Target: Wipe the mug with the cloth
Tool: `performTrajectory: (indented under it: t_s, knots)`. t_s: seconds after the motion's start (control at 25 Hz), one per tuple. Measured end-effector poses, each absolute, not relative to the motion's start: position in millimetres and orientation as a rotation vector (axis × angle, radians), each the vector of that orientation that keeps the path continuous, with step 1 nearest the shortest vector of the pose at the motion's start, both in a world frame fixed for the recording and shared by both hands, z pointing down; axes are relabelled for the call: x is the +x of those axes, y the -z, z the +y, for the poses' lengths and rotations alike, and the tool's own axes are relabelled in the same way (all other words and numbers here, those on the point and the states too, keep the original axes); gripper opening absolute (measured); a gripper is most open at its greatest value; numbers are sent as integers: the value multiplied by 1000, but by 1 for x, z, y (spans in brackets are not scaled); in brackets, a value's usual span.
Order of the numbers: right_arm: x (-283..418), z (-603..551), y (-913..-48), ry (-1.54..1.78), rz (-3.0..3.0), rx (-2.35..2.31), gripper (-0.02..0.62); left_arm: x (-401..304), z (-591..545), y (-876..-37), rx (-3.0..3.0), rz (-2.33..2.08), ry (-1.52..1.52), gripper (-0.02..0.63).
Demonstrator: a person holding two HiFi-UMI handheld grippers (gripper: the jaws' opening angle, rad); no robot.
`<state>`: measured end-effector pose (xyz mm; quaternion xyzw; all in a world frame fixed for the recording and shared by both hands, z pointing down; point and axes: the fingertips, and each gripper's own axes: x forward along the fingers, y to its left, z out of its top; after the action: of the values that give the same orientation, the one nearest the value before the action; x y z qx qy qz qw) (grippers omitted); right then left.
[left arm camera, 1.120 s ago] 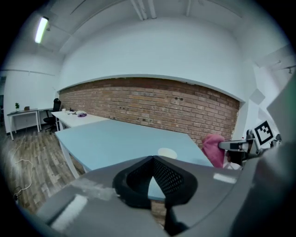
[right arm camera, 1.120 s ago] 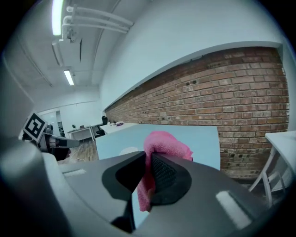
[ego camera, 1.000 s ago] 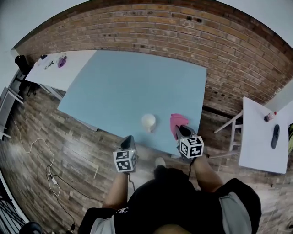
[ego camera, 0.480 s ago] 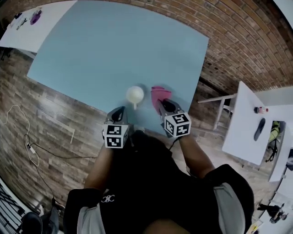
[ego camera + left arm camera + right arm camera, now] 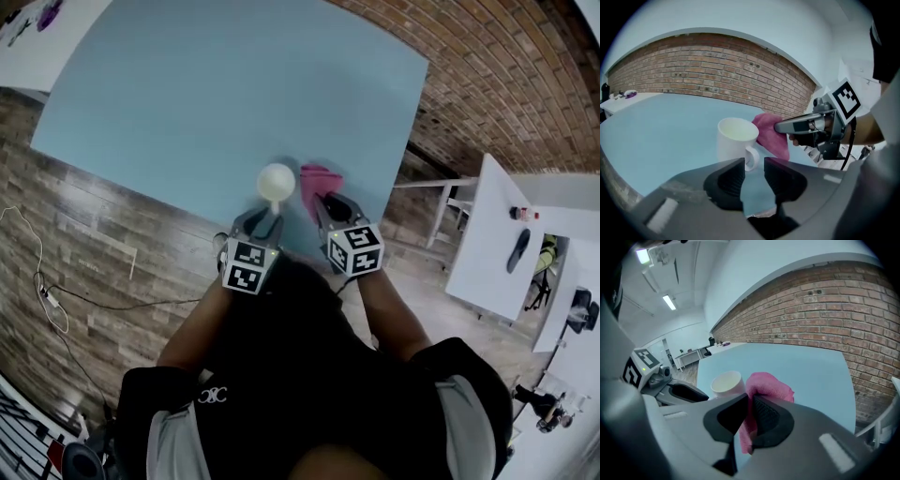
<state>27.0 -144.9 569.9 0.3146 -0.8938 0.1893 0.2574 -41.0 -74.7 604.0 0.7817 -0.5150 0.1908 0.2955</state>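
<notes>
A white mug (image 5: pixel 277 181) (image 5: pixel 736 141) (image 5: pixel 727 383) stands upright near the front edge of the light blue table (image 5: pixel 206 103), its handle toward me. My left gripper (image 5: pixel 261 223) (image 5: pixel 753 169) sits just in front of the handle; its jaws are opening, with nothing between them. A pink cloth (image 5: pixel 319 180) (image 5: pixel 771 133) (image 5: pixel 765 394) hangs right of the mug. My right gripper (image 5: pixel 328 204) (image 5: pixel 749 414) is shut on the cloth.
A brick wall (image 5: pixel 487 84) runs behind the table's right side. A white side table (image 5: pixel 497 234) with small items stands at the right, over wooden floor (image 5: pixel 84 244). A cable (image 5: pixel 42 300) lies on the floor at left.
Both grippers have moved forward up to the table's front edge. The left gripper has come close to the mug's handle and its jaws have parted. The cloth stays in the right gripper.
</notes>
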Motion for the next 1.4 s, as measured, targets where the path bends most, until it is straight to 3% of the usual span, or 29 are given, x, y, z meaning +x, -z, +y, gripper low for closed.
performTrajectory:
  t_s: [0.44, 0.64, 1.4]
  knots:
    - [-1, -138, -581, -503, -2438, 730, 38, -28, -87, -621, 2107, -1290, -585, 144]
    - [-10, -132, -590, -445, -2435, 643, 38, -27, -87, -622, 2090, -1310, -638, 60]
    - [-25, -81, -590, -436, -2472, 202, 38, -15, -76, -627, 2212, -1140, -790, 52]
